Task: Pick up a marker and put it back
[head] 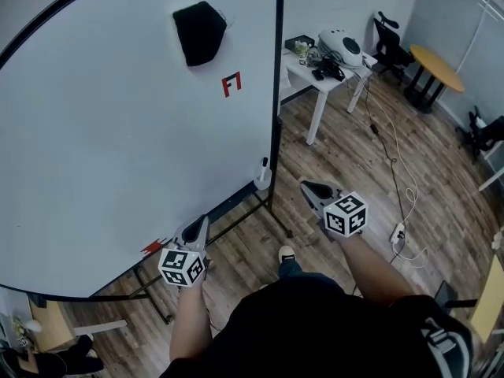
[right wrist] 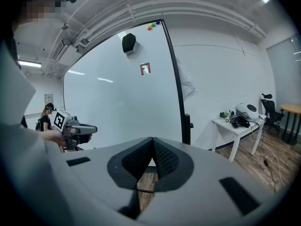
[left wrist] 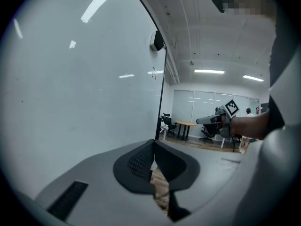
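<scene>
A black marker [head: 264, 164] stands upright in a small holder [head: 262, 180] on the right frame of the big whiteboard [head: 102, 148]; in the right gripper view the marker [right wrist: 187, 122] shows against that black frame. My left gripper [head: 204, 220] is low by the board's bottom edge, with its jaws shut and nothing between them [left wrist: 153, 147]. Just right of the holder, over the wood floor, my right gripper [head: 304, 186] is also shut and empty [right wrist: 152, 144]. Neither gripper touches the marker. A black eraser [head: 199, 31] sticks high on the board.
A red mark [head: 231, 83] is on the board, and a small red thing [head: 152, 248] lies at its lower ledge. To the right stand a white table [head: 311, 75] with gear, a black chair [head: 391, 42] and a round yellow table [head: 437, 65]. Cables [head: 403, 181] run across the floor.
</scene>
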Demonstrator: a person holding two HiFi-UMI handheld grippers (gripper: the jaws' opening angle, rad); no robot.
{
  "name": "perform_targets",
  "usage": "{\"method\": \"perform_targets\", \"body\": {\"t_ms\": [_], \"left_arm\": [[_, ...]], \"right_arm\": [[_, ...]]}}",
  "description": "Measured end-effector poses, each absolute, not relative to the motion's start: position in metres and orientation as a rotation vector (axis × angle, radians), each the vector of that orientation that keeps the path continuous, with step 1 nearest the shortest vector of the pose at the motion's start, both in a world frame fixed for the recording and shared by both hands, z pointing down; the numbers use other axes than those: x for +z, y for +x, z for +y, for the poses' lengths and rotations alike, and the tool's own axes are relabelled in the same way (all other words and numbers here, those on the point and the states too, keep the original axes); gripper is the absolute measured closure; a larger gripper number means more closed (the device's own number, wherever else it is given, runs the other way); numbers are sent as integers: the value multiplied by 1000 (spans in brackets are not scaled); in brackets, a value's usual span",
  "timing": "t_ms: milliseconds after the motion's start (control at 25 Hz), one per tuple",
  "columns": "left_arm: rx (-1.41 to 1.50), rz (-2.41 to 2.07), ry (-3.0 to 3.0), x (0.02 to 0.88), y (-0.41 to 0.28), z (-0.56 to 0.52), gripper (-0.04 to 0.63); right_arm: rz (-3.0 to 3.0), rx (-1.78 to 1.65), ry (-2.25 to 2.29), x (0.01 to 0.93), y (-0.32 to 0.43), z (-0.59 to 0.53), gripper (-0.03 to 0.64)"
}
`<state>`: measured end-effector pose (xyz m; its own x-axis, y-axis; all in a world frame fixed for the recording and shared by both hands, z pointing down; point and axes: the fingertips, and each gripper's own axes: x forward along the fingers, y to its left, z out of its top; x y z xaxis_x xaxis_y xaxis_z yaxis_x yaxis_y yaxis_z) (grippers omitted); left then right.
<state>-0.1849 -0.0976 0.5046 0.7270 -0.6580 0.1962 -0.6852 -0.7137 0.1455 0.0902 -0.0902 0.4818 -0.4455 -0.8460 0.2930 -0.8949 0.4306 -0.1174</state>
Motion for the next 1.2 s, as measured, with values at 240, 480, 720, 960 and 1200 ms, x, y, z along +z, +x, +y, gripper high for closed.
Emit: {"method": "perform_targets", "body": {"t_ms": [240, 480, 720, 960, 1200], "left_arm": [[215, -1107, 2704, 505, -177, -124, 581], [238, -1112, 2688, 505, -159, -151, 581], [263, -1128, 2657, 514, -148, -173, 581], [277, -1143, 2631, 521, -143, -184, 581], [294, -1163, 2598, 530, -144, -189, 581]], "right_arm": [[-2509, 410, 1509, 490, 96, -130, 620], [-2507, 444, 1481, 499, 111, -174, 620], [-2506, 484, 1426, 512, 122, -209, 620], [-2497, 520, 1376, 533, 123, -233, 620], [-2465, 569, 1305, 563, 116, -252, 617]]}}
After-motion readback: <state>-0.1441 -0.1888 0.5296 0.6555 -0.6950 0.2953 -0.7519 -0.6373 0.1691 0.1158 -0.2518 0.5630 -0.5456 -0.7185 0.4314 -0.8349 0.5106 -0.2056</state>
